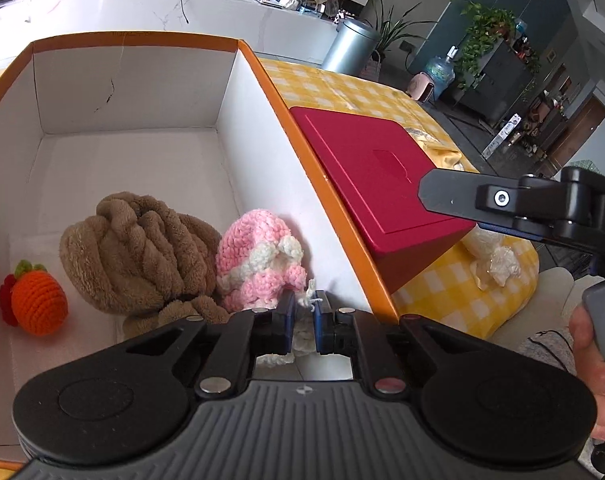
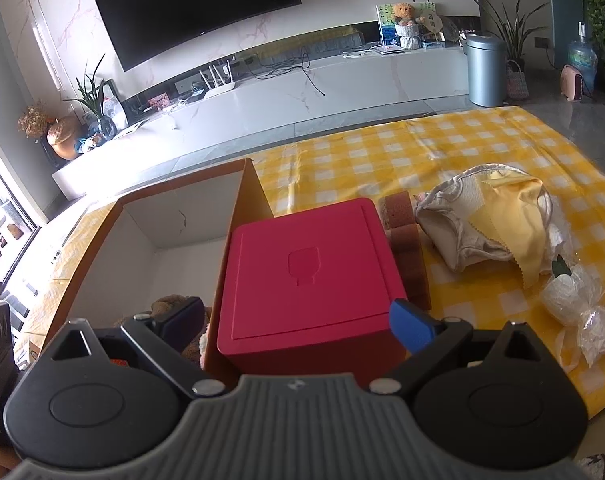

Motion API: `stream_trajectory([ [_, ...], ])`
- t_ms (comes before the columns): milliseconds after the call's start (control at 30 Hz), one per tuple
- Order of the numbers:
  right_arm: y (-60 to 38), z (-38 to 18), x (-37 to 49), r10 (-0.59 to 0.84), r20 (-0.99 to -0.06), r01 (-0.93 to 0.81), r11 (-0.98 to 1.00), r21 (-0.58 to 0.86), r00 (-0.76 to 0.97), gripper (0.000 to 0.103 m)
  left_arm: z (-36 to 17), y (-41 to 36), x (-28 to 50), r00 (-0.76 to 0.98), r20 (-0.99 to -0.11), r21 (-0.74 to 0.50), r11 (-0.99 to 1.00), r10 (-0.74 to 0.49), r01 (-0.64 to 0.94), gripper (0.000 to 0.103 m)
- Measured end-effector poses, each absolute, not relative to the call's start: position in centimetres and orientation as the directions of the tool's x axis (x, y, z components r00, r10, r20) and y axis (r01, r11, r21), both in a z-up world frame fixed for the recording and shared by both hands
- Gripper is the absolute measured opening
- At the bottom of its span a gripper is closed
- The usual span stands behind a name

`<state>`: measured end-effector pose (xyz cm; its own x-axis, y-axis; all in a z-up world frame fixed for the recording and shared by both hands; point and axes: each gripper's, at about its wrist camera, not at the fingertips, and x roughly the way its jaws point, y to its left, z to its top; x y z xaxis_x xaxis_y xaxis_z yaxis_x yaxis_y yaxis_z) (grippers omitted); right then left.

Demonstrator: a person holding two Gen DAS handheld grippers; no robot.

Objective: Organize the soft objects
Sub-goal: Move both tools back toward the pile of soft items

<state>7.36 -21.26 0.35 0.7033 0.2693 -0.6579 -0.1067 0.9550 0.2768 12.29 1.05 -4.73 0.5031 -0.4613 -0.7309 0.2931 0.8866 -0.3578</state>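
An orange-rimmed white box (image 1: 262, 92) holds a brown plush knot (image 1: 138, 252), a pink-and-white crochet toy (image 1: 258, 260) and an orange crochet fruit (image 1: 38, 300). My left gripper (image 1: 303, 322) hangs low inside the box, jaws narrow around a white yarn piece (image 1: 302, 340) at the pink toy's near end. My right gripper (image 2: 298, 326) is open wide over the near edge of a red box (image 2: 310, 276), which also shows in the left wrist view (image 1: 374, 184). The right gripper's finger (image 1: 454, 196) reaches over that box.
The red box stands against the orange box's right wall on a yellow checked cloth (image 2: 422, 152). Brown sponges (image 2: 406, 240), a beige and yellow cloth bundle (image 2: 490, 220) and white plastic wrap (image 2: 582, 312) lie to its right. A TV cabinet (image 2: 302, 92) stands beyond.
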Motion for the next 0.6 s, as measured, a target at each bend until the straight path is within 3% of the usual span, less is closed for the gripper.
stream_trajectory([
  [133, -21.3, 0.8, 7.1, 0.275, -0.642, -0.114, 0.953, 0.28, 0.715, 0.097, -4.5, 1.4, 12.1, 0.515, -0.716, -0.38, 0.882, -0.471, 0.278, 0.015],
  [300, -21.8, 1.4, 6.6, 0.275, -0.625, -0.116, 0.952, 0.283, 0.73, 0.097, -3.2, 2.0, 11.1, 0.572, -0.687, -0.361, 0.894, -0.447, 0.265, 0.037],
  [367, -22.2, 1.9, 6.3, 0.27, -0.614, -0.11, 0.952, 0.286, 0.742, 0.097, -2.5, 2.5, 10.5, 0.607, -0.665, -0.363, 0.899, -0.435, 0.246, 0.064],
  [433, -22.6, 2.7, 5.8, 0.264, -0.597, -0.108, 0.953, 0.284, 0.757, 0.097, -1.6, 3.2, 9.8, 0.654, -0.625, -0.378, 0.898, -0.426, 0.224, 0.078],
  [600, -24.7, 5.0, 4.1, 0.231, -0.54, -0.098, 0.96, 0.264, 0.809, 0.097, 1.1, 4.2, 8.3, 0.757, -0.549, -0.346, 0.921, -0.355, 0.181, 0.088],
])
